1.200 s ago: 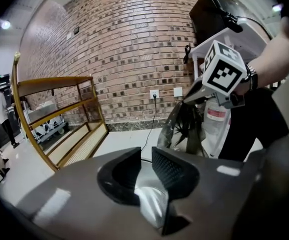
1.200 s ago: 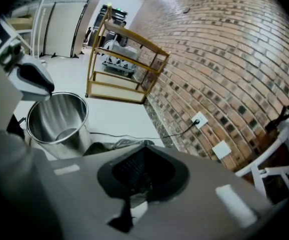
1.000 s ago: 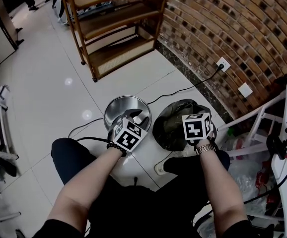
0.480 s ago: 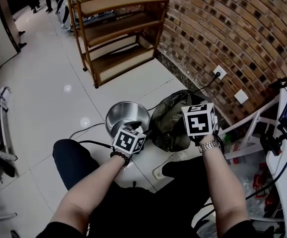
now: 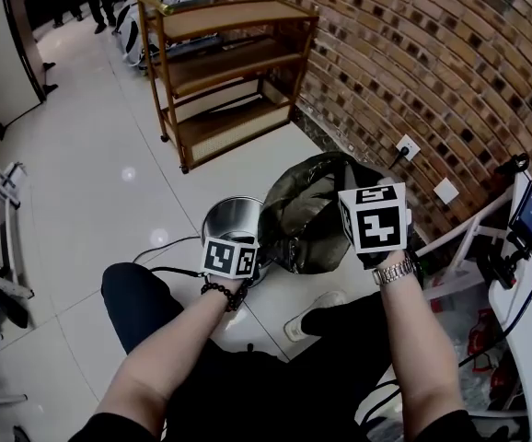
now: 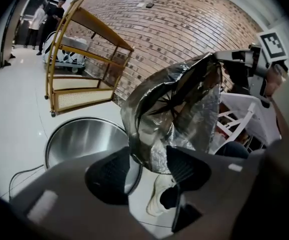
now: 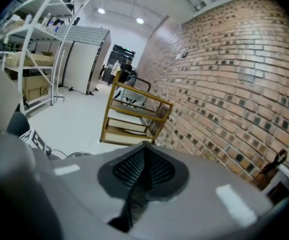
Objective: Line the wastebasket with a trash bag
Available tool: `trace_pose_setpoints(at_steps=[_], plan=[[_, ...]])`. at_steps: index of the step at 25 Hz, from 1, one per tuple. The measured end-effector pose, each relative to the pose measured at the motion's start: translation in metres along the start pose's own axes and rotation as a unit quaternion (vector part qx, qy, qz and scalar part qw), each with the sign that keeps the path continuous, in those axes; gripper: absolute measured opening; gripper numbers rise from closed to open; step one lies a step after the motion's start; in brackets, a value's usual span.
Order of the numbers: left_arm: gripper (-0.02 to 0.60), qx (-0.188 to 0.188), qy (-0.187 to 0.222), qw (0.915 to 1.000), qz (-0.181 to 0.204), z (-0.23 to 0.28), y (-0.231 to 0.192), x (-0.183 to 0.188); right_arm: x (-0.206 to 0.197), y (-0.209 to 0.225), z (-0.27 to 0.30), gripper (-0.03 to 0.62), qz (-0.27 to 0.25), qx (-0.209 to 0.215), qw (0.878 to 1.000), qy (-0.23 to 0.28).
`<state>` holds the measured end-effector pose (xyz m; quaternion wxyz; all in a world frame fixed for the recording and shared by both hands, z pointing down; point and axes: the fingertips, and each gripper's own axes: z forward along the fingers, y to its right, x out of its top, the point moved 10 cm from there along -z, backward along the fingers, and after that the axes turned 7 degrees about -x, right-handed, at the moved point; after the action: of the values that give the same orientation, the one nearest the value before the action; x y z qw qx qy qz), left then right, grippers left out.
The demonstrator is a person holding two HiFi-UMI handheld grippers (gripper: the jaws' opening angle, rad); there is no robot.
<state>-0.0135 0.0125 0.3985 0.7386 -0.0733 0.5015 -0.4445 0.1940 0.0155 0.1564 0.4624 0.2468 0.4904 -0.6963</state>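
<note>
Trash bag [image 5: 307, 215] is pinched at its top in the clenched right gripper [image 7: 143, 169] and held in the air, just right of the steel wastebasket [image 5: 231, 217]. The wastebasket stands on the floor [image 5: 91, 201] toward its brick-wall edge. Left gripper [image 6: 147, 171] is released, its jaws just opened wider. The bag's lower end hangs between them, ungripped.

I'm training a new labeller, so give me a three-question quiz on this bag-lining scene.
1. True or false: the dark crumpled plastic trash bag already lines the round shiny steel wastebasket.
2. The bag is pinched by: A left gripper, B right gripper, C neither.
3. Fill in: the wooden shelf unit stands against a ___ wall.
Key: 1 false. 2 B; the left gripper's jaws have just been opening, bag end loose between them. 3 brick.
</note>
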Motion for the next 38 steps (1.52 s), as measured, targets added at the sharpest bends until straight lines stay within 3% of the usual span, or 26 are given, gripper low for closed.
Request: trace_pose_setpoints(at_steps=[5,10,12,15,18,23,30,34,38], plan=[[0.23,0.015,0.036,0.9988,-0.029,-0.022,-0.021,0.012,0.015,-0.001,-0.017,0.003,0.008,0.014,1.0,0.024],[0.225,-0.032,0.099,0.9897,-0.099,-0.042,-0.031,0.025,0.025,-0.005,-0.03,0.003,0.01,0.025,0.999,0.042],[0.173,-0.046,0.118,0.9855,-0.113,-0.049,-0.031,0.029,0.026,-0.007,-0.033,0.003,0.011,0.031,0.998,0.047],[0.062,-0.044,0.144,0.9821,-0.114,-0.066,-0.033,0.036,0.024,-0.011,-0.037,0.003,0.013,0.04,0.998,0.049],[0.003,-0.027,0.159,0.9815,-0.103,-0.088,-0.038,0.042,0.017,-0.013,-0.038,0.003,0.019,0.048,0.998,0.044],[0.002,-0.009,0.17,0.9816,-0.087,-0.122,-0.044,0.05,-0.001,-0.019,-0.033,0.003,0.033,0.063,0.997,0.025],[0.002,0.01,0.13,0.9907,-0.037,-0.149,-0.036,0.063,-0.032,-0.038,-0.021,0.003,0.057,0.098,0.993,-0.012],[0.002,0.05,0.078,0.9954,0.021,-0.157,-0.033,0.071,-0.047,-0.051,-0.012,0.003,0.069,0.111,0.991,-0.028],[0.002,0.09,0.025,0.9936,0.063,-0.159,-0.033,0.073,-0.059,-0.061,-0.005,0.003,0.076,0.119,0.989,-0.042]])
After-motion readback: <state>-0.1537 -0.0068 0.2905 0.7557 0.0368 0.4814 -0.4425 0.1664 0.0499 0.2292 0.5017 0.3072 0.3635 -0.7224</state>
